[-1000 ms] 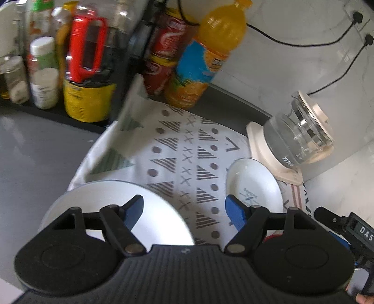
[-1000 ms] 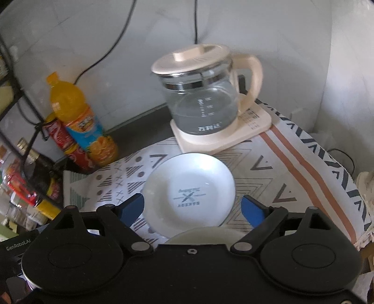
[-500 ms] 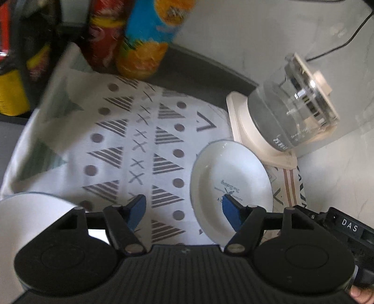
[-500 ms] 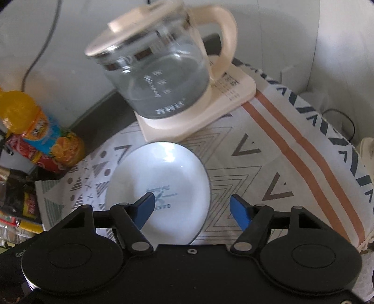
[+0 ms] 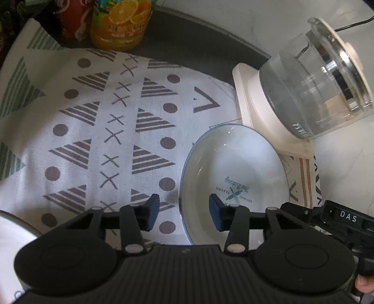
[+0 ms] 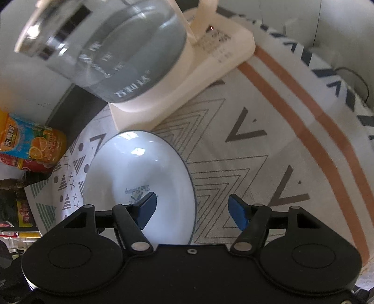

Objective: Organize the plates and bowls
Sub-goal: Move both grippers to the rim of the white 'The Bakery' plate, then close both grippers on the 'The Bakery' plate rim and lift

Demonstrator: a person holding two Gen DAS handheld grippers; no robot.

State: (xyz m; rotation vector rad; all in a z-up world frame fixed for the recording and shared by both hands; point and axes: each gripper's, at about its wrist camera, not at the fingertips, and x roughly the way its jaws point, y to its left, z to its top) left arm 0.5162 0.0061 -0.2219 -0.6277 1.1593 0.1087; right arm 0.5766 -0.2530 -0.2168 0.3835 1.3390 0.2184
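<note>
A white plate with a thin blue rim and printed lettering [image 5: 233, 168] [image 6: 140, 168] lies on the patterned cloth in front of the kettle. My left gripper [image 5: 183, 211] is open and straddles the plate's left rim: one blue finger over the cloth, the other over the plate's inside. My right gripper [image 6: 191, 210] is open and straddles the plate's right rim in the same way. A second white plate [image 5: 11, 236] shows partly at the lower left edge of the left wrist view.
A glass kettle [image 5: 320, 77] [image 6: 107, 46] on its cream base [image 6: 191, 77] stands just behind the plate. An orange juice bottle [image 5: 121, 25] [image 6: 30, 145] and a red can [image 5: 70, 18] stand at the back left. The patterned cloth [image 5: 93, 131] [image 6: 268, 152] covers the counter.
Both grippers have come down and forward onto the lettered plate, one from each side. The kettle and plate loom larger. The large plate at the left has slid almost out of view.
</note>
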